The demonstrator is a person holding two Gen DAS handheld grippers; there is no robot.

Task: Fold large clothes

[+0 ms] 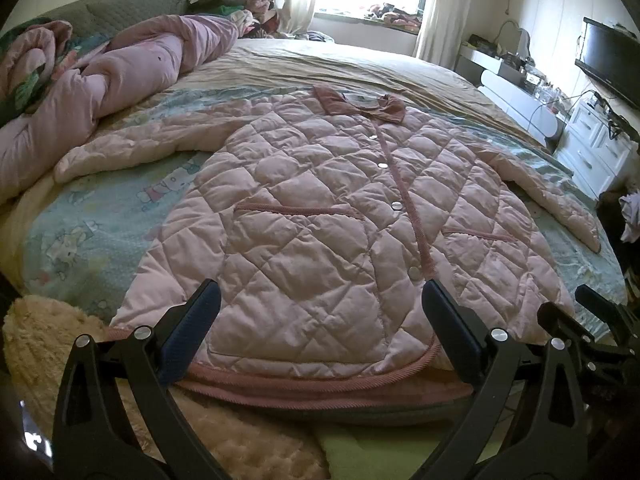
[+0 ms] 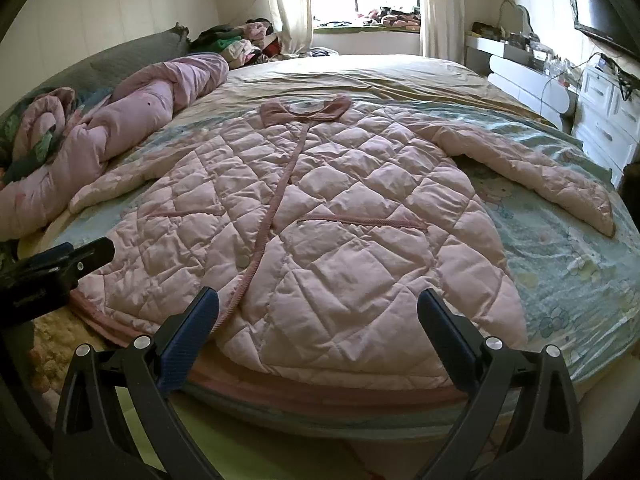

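A large pink quilted jacket [image 1: 320,216] lies flat and face up on the bed, collar far, hem near, both sleeves spread out to the sides. It also shows in the right wrist view [image 2: 340,216]. My left gripper [image 1: 320,300] is open and empty just above the left part of the hem. My right gripper [image 2: 318,304] is open and empty above the right part of the hem. The right gripper shows at the right edge of the left wrist view [image 1: 592,312]. The left gripper shows at the left edge of the right wrist view [image 2: 60,268].
A rolled pink duvet [image 1: 120,76] lies along the bed's left side. The light blue cartoon sheet [image 2: 568,264] covers the bed. A fluffy beige blanket [image 1: 48,344] is at the near left. White drawers [image 1: 592,148] and a TV [image 1: 612,64] stand at the right.
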